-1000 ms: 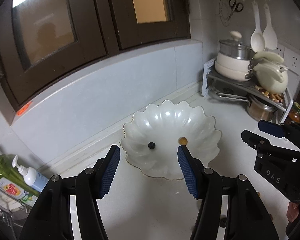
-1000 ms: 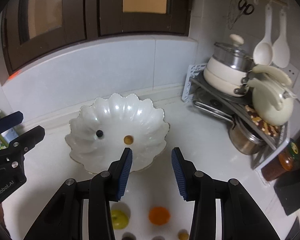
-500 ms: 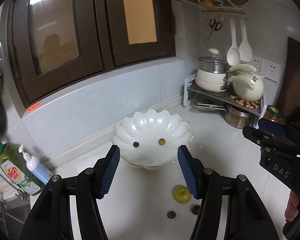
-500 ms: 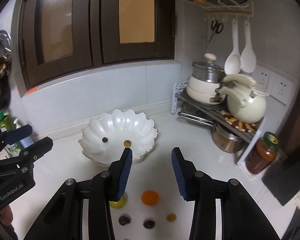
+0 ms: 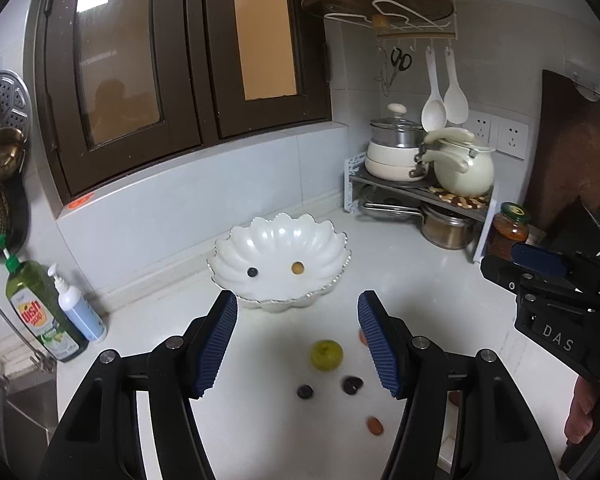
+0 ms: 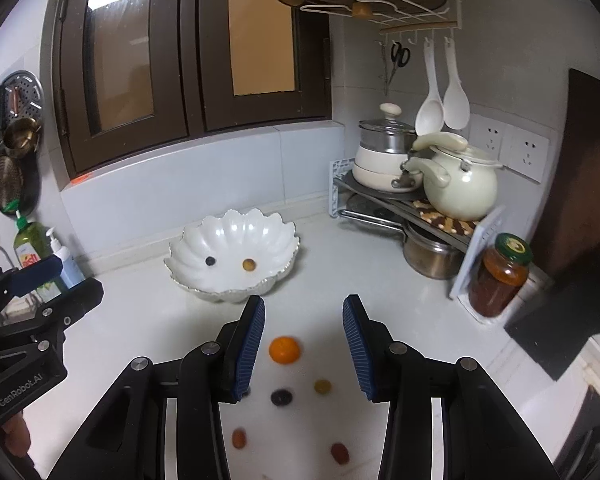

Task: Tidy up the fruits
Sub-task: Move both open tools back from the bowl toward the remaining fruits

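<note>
A white scalloped bowl (image 5: 320,240) (image 6: 272,232) sits on the white counter by the back wall, holding a blueberry (image 5: 252,272) (image 6: 210,261) and a small yellow fruit (image 5: 297,267) (image 6: 249,265). Loose on the counter nearer me lie a green apple (image 5: 326,355), a blueberry (image 5: 305,391), a dark grape (image 5: 352,385), an orange (image 6: 285,349), a small yellow fruit (image 6: 322,386) and small reddish fruits (image 6: 339,453). My left gripper (image 5: 298,344) is open and empty, above the apple. My right gripper (image 6: 304,350) is open and empty, above the orange.
A pot rack (image 5: 424,192) with pans, a kettle (image 6: 458,184) and a sauce jar (image 6: 498,276) stands at the right. A dish soap bottle (image 5: 40,312) and a pump bottle (image 5: 78,308) stand by the sink at the left. A dark cutting board (image 5: 576,160) leans at the right.
Both grippers have pulled back and up from the bowl. The bowl looks smaller and the loose fruits on the counter have come into view. Both stay open.
</note>
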A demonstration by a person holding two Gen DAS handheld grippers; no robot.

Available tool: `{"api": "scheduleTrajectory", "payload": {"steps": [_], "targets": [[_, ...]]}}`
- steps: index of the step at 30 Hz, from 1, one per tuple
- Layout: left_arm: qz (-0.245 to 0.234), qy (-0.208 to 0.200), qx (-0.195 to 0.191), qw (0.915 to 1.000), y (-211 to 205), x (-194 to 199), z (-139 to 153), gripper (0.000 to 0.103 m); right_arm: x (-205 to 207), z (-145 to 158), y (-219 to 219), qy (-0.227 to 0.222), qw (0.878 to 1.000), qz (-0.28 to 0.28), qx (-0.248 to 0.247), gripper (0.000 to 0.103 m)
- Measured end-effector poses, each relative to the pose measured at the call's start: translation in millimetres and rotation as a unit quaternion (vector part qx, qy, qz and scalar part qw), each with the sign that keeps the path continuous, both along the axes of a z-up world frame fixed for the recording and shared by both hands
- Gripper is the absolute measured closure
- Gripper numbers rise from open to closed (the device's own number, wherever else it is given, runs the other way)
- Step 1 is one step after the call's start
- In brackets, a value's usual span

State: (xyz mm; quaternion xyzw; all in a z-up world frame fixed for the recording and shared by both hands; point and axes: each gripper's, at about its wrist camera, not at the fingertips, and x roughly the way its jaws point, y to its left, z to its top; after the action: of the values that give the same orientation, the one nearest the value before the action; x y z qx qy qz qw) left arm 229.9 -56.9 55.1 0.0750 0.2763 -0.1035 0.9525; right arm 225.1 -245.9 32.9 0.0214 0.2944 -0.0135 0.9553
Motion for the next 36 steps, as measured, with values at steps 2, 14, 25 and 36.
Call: {"api": "scheduleTrajectory", "payload": {"steps": [2, 14, 25, 36], "targets": [[0.001, -0.002, 0.002, 1.0000, -3, -8, -1, 0.041, -8, -1, -4, -0.001, 1.000, -0.001, 0.003, 0.061], [0.012, 0.000, -0.002, 0.9999, -17, -45, -15, 0.041, -44, -15, -19, -0.008, 1.000, -0.002, 0.006, 0.061], [0.002, 0.019, -0.009, 0.9998, -35, -62, -37, 0.041, -57, -37, -31, -0.004, 1.000, 0.006, 0.022, 0.061], [0.015, 0.020, -0.003, 0.9997, -46, -65, -68, 0.041, -61, -69, -35, 0.020, 1.000, 0.005, 0.018, 0.061]]}}
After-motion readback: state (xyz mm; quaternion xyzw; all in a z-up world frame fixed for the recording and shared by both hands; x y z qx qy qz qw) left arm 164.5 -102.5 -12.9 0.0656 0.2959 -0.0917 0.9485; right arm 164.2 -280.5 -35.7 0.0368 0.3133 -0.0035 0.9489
